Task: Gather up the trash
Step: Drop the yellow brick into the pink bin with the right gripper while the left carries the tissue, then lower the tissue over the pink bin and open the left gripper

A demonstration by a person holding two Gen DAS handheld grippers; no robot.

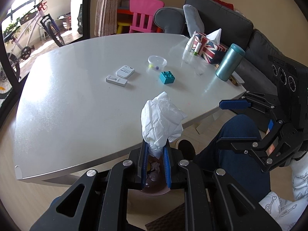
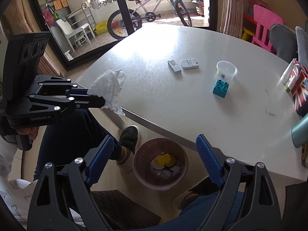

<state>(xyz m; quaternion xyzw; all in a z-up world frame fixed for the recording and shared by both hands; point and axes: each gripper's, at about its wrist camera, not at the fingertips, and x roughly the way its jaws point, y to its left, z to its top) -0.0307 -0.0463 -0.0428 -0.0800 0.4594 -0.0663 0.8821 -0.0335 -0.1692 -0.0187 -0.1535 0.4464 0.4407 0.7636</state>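
A crumpled white tissue (image 1: 161, 121) sticks up from my left gripper (image 1: 155, 148), which is shut on its lower end. Seen from the right wrist, that gripper (image 2: 102, 101) holds the tissue (image 2: 109, 88) just past the near edge of the white table (image 2: 173, 105). A brownish waste bin (image 2: 140, 165) stands on the floor under that edge, with a yellow piece and other scraps inside. The bin's rim (image 1: 154, 191) shows between the left fingers. My right gripper (image 2: 154, 140) hangs wide open above the bin with nothing between its fingers; it also appears as the right gripper (image 1: 227, 123) beside the table.
On the table lie two small white boxes (image 1: 121, 76), a lidded plastic tub (image 1: 157, 61), a teal toy block (image 1: 167, 77), a flag-patterned tissue box (image 1: 208, 47), small tubes (image 1: 189, 44) and a teal tumbler (image 1: 230, 62). A person's legs and shoes (image 2: 129, 136) stand by the bin. A sofa (image 1: 221, 17) lies behind.
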